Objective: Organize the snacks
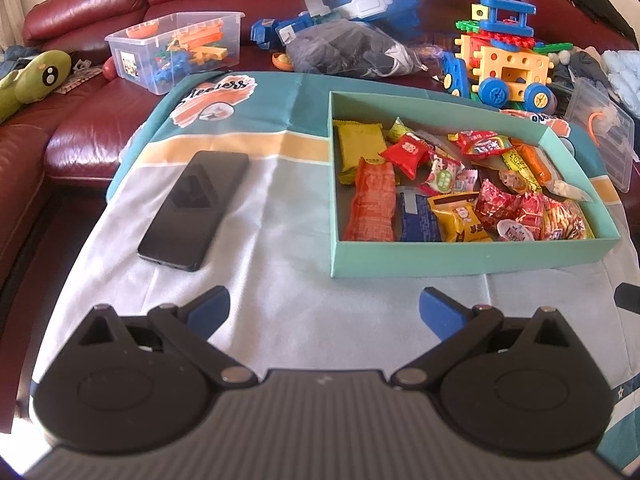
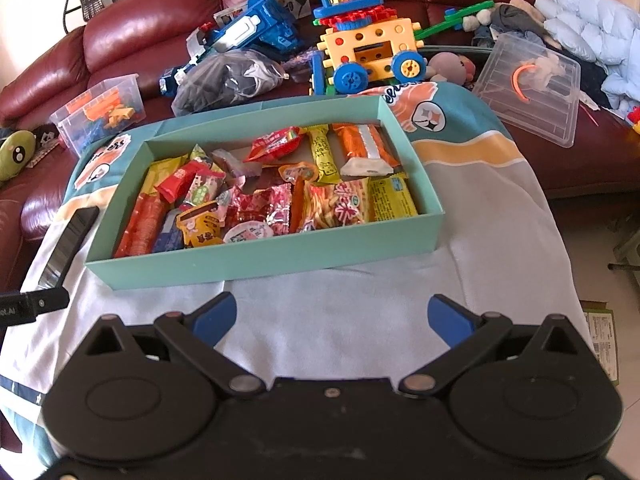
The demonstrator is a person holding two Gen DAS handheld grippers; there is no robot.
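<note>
A smooth printed cloth drapes my bench; on it sits the rectangular teal cardboard box, heaped with crinkly foil snack packets. Beside it lies a glossy black phone. My left hand-held gripper and right hand-held gripper gape empty.

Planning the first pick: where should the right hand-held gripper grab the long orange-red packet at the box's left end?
Grip the long orange-red packet across its narrow width near the middle, coming from above. It lies flat, lengthwise along the left wall of the teal box, so side access is blocked. The right hand-held gripper is open and empty.
</note>
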